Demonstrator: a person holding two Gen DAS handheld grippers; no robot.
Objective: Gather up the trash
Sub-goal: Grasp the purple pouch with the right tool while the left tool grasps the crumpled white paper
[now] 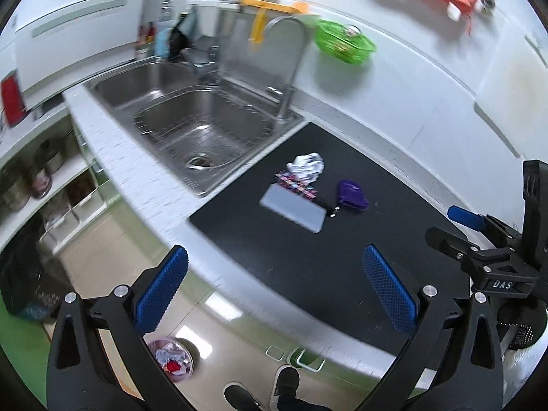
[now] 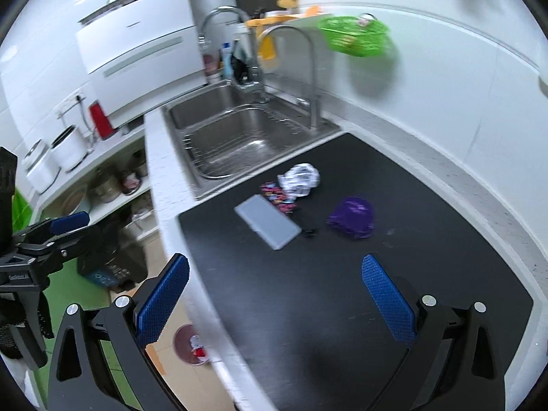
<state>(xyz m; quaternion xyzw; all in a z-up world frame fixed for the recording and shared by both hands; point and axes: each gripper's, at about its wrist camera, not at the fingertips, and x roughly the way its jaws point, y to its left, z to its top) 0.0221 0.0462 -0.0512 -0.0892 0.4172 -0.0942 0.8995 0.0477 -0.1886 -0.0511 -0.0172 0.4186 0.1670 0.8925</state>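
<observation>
On the black mat (image 1: 308,257) (image 2: 342,291) lie a crumpled white wrapper (image 1: 306,166) (image 2: 299,178), a colourful snack wrapper (image 1: 294,185) (image 2: 277,198), a flat grey case (image 1: 293,207) (image 2: 267,221) and a purple pouch (image 1: 352,195) (image 2: 352,217) with a black clip. My left gripper (image 1: 274,287) is open and empty, near the mat's front edge. My right gripper (image 2: 274,294) is open and empty above the mat's near part. A small bin (image 1: 173,359) (image 2: 191,344) holding trash stands on the floor below the counter.
A steel sink (image 1: 191,113) (image 2: 239,130) with two taps lies left of the mat. A green basket (image 1: 344,41) (image 2: 356,34) hangs on the back wall. Shelves with pots (image 2: 106,185) stand at the left. The other gripper shows at each view's edge.
</observation>
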